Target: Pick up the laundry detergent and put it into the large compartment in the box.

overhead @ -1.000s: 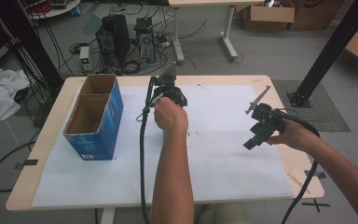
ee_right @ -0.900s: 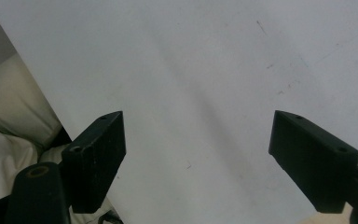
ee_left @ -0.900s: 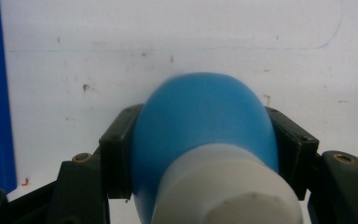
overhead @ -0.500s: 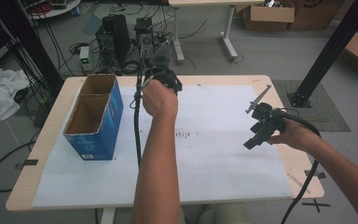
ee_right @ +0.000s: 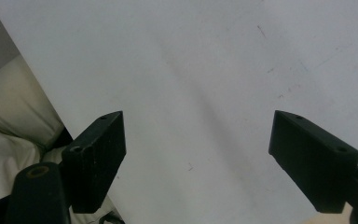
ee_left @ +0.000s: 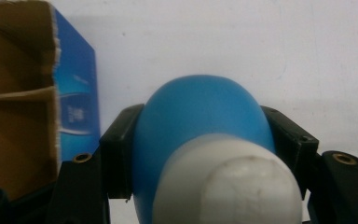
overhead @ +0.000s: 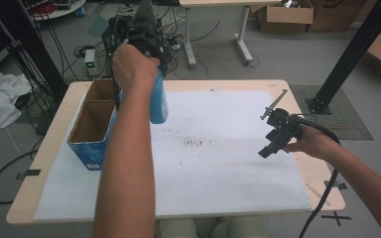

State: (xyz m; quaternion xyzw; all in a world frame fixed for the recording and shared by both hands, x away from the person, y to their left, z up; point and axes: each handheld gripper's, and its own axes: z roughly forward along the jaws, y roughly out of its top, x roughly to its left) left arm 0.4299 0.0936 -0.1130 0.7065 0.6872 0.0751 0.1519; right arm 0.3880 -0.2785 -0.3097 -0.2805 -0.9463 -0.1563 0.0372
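Two tongs are at work. The left tongs (overhead: 146, 37) grip a blue bottle (overhead: 158, 101) below its white cap (ee_left: 228, 182), hanging in the air at about 11 o'clock over the desk (overhead: 238, 85), just right of the cardboard box (overhead: 93, 124). The right tongs (overhead: 273, 141) stand wide and empty at 3 o'clock. Keep the bottle upright, centre it above one compartment, then lower slowly without touching the divider.
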